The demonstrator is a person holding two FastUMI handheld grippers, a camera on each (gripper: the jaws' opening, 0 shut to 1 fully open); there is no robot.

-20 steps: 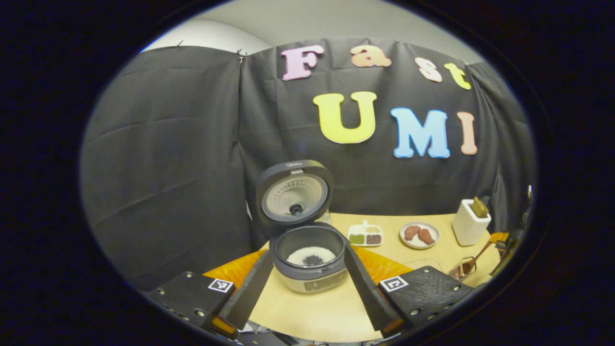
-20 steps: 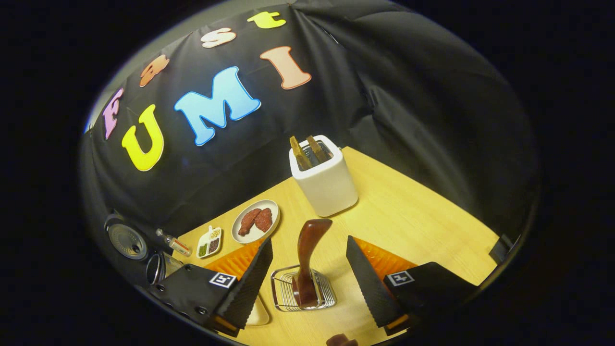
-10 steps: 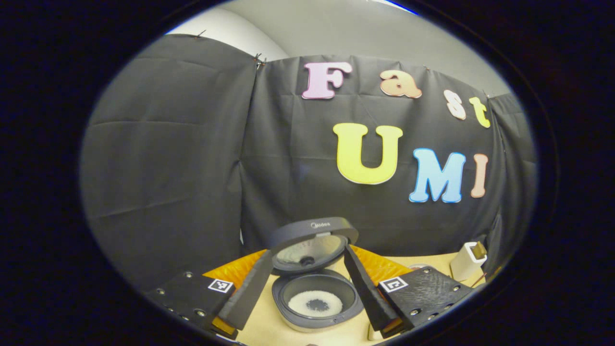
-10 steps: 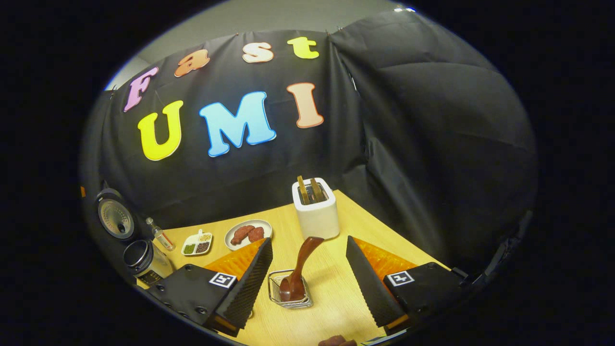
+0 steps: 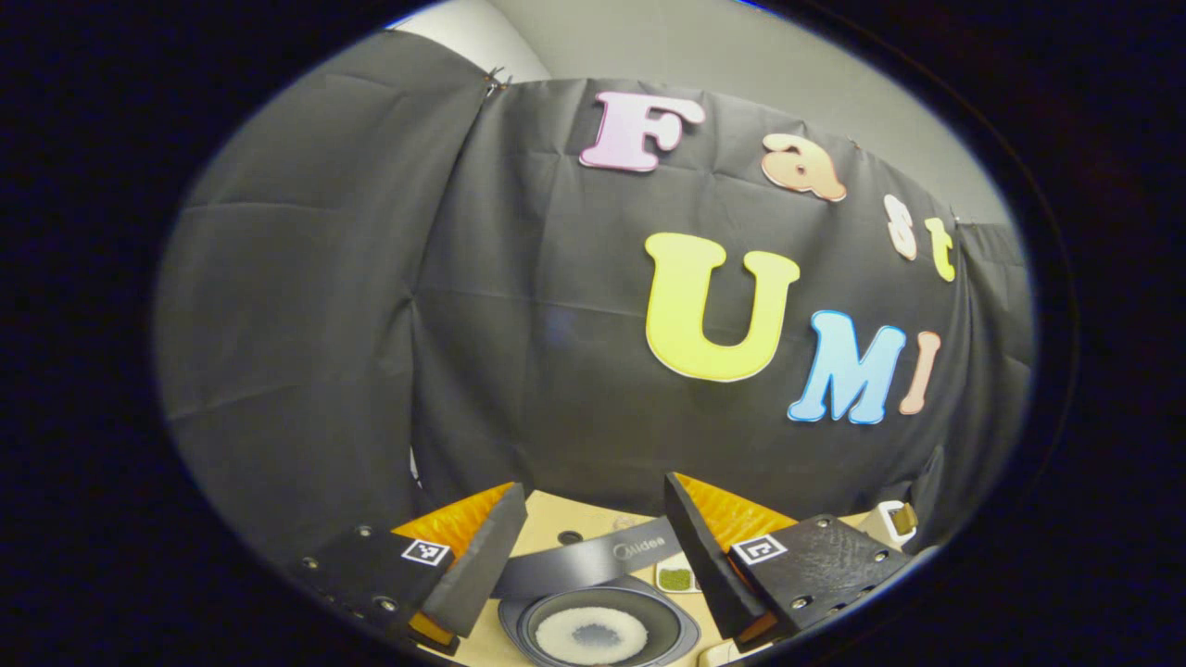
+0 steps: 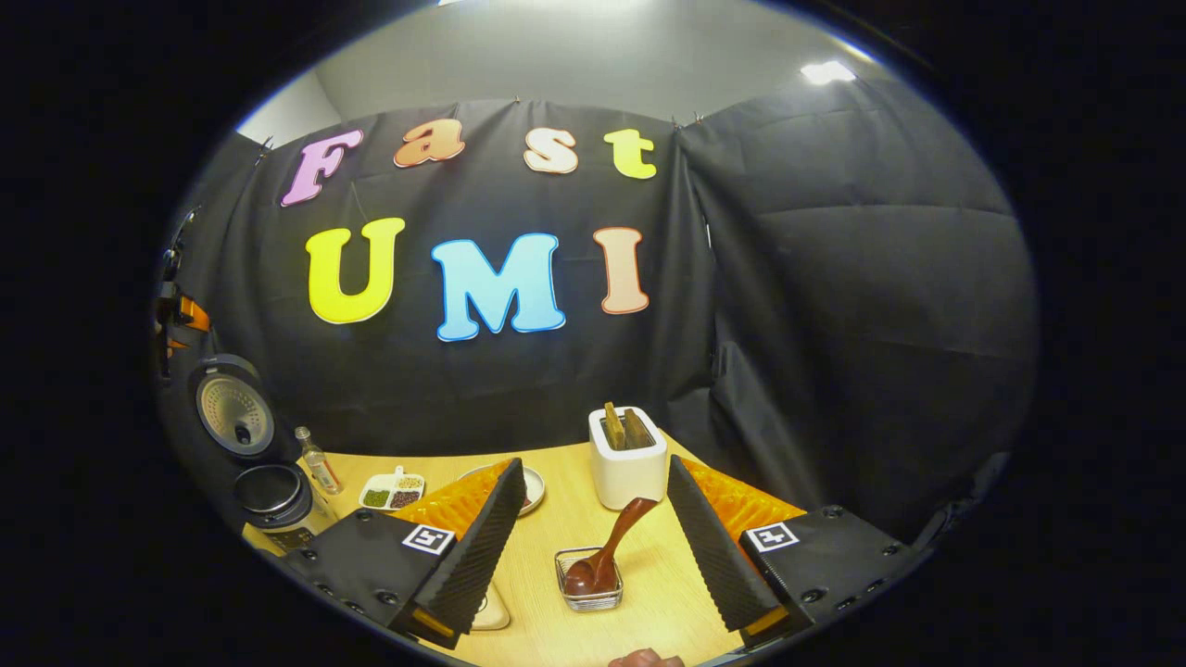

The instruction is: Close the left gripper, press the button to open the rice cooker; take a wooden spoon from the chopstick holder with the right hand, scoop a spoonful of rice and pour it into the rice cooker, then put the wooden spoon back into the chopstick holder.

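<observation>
I am holding my left gripper (image 5: pixel 593 547) with its fingers spread wide and nothing between them, right above the rice cooker (image 5: pixel 598 630). The cooker is sitting open, lid (image 5: pixel 584 565) tipped up at the back, and the pot is showing a ring of white rice (image 5: pixel 590 635) with a darker patch in the middle. A small divided dish (image 5: pixel 676 578) with green stuff is peeking out just behind the lid.

My right gripper (image 6: pixel 593 533) is also gaping wide and gripping nothing, hanging above the tabletop (image 6: pixel 649 593). Between its fingers, lower down, a small wire basket (image 6: pixel 589 579) is standing on the wood with a dark brown wooden spoon (image 6: pixel 607 551) in it, bowl down, handle leaning up toward the white chopstick holder (image 6: pixel 628 460). The holder is standing upright just behind the basket and is carrying a couple of wooden utensils (image 6: pixel 615 425) sticking out of the top.

Far left in the right gripper view the rice cooker (image 6: pixel 269 496) is showing again, lid (image 6: pixel 233 408) up. Beside it a small bottle (image 6: pixel 318 459) is standing, then the divided dish (image 6: pixel 392 489) with green and dark fillings, then a round plate (image 6: pixel 531 488) half hidden behind my finger; I cannot tell what is on it.

The tabletop is light wood. Black cloth is hanging all round as the wall, with a grey ceiling and a ceiling light (image 6: pixel 823 72) above.
</observation>
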